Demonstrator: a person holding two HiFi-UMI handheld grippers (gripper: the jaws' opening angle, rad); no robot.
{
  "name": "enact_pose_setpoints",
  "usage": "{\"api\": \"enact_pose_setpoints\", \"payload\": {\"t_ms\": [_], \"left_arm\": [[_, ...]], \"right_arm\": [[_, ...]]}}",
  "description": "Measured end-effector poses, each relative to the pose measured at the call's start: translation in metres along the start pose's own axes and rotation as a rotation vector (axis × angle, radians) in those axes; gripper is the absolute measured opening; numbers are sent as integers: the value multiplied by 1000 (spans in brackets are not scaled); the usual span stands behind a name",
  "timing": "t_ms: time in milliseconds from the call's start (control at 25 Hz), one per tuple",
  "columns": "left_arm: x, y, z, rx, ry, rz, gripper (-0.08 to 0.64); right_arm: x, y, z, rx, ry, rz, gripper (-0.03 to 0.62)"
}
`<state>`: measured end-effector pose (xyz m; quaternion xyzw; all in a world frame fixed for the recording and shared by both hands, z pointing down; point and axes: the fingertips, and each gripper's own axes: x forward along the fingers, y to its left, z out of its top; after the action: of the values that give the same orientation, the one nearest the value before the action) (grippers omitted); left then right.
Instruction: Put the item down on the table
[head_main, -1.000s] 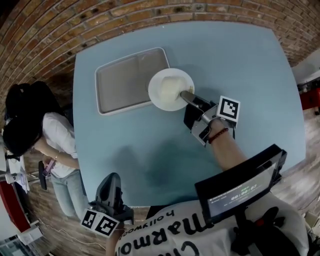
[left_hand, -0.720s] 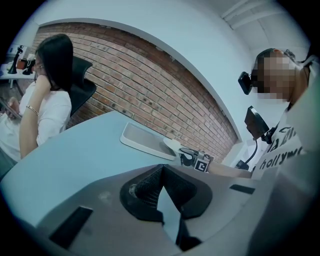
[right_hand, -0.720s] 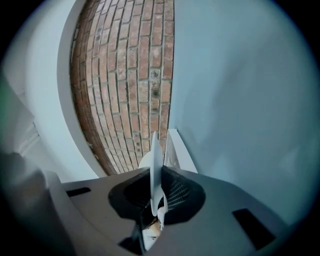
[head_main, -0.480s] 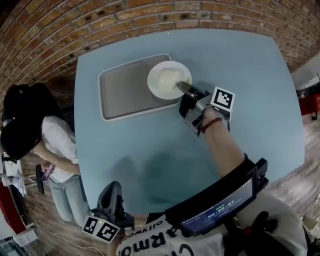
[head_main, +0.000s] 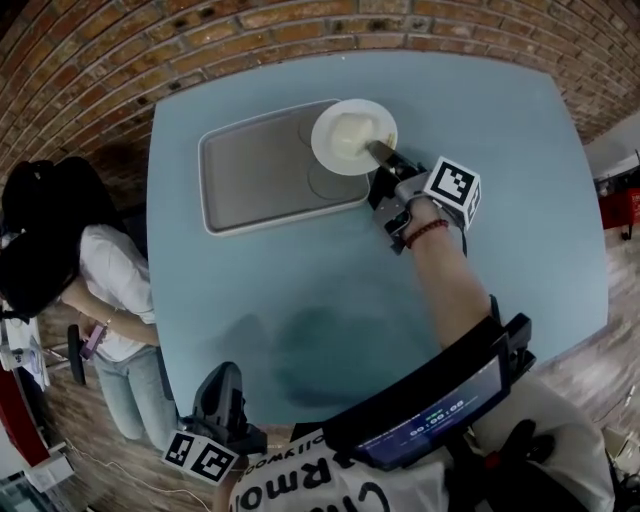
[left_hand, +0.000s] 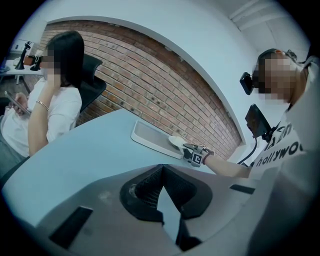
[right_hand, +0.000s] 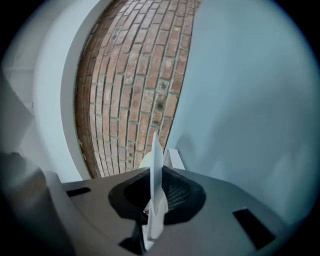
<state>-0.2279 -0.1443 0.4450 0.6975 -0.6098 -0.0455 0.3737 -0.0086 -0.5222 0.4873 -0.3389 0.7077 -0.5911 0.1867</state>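
The right claw (head_main: 379, 153) pinches the rim of a white round plate (head_main: 350, 135), which shows edge-on between its jaws in the right gripper view. The plate sits over the far right corner of a grey rectangular tray (head_main: 258, 172) on the light blue desk (head_main: 500, 200); whether it touches the tray cannot be told. Well apart from the tray, at the desk's near edge, the left claw (left_hand: 161, 168) is pressed together on nothing.
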Motion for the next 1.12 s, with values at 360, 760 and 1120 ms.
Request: {"api": "enact_pose_setpoints", "payload": {"t_ms": [360, 760, 1120], "left_arm": [[11, -3, 7, 14, 13, -36, 6], [9, 13, 11, 14, 4, -2, 6], [12, 10, 9, -1, 7, -6, 6]], "right_arm": [[1, 31, 18, -262, -83, 30, 29], [7, 18, 12, -257, -83, -21, 29], [6, 1, 2, -263, 7, -59, 31]]}}
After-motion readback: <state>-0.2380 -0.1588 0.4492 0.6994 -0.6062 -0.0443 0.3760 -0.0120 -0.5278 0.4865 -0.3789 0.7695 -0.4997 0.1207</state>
